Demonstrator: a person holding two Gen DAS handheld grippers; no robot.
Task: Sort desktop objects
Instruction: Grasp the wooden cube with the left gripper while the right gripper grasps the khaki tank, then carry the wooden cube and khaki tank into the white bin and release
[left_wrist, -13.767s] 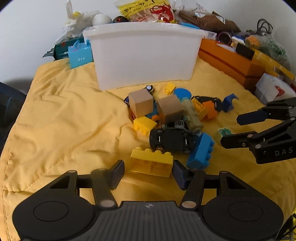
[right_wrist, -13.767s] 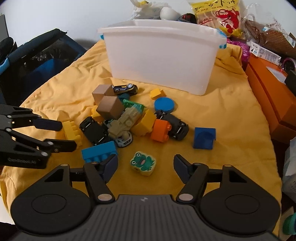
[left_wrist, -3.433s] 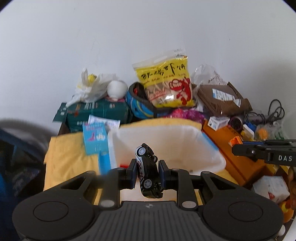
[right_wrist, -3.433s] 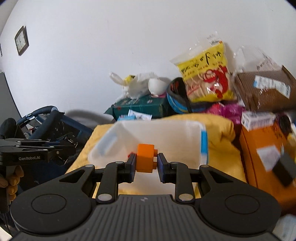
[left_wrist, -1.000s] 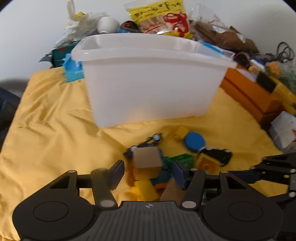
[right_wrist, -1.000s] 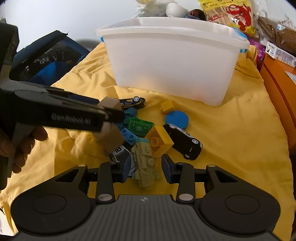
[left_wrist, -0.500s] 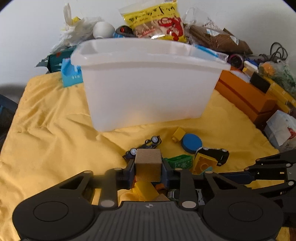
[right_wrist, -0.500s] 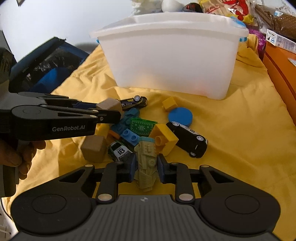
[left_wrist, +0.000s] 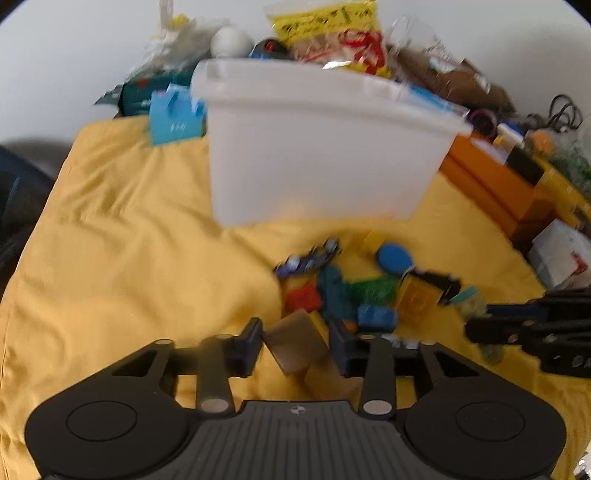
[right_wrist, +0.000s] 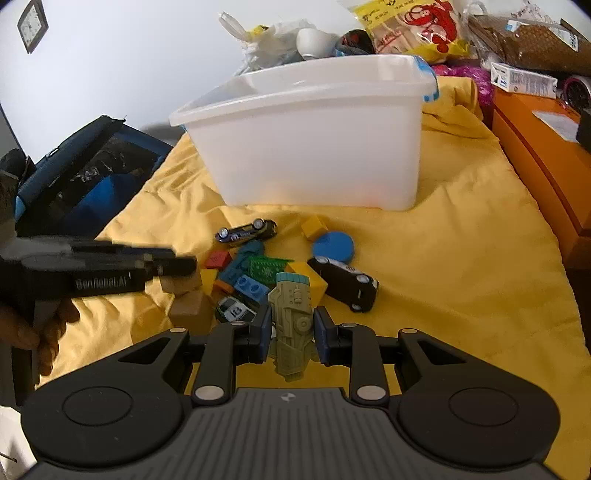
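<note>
A: Gripping anything on the right?

B: Yes. The right hand-held gripper (right_wrist: 291, 334) is clamped on the grey-green toy vehicle (right_wrist: 293, 321), just above the yellow cloth (right_wrist: 461, 266), near the toy pile in front of the white bin (right_wrist: 314, 147).

A: And the left hand-held gripper (left_wrist: 295, 345)?

B: Its jaws are opening. A tilted wooden block (left_wrist: 295, 347) sits between them; the view is blurred, so I cannot tell if the pads touch it.

A: Other toys?

B: A black toy car (right_wrist: 345, 282) and blue disc (right_wrist: 333, 246) lie nearby.
</note>
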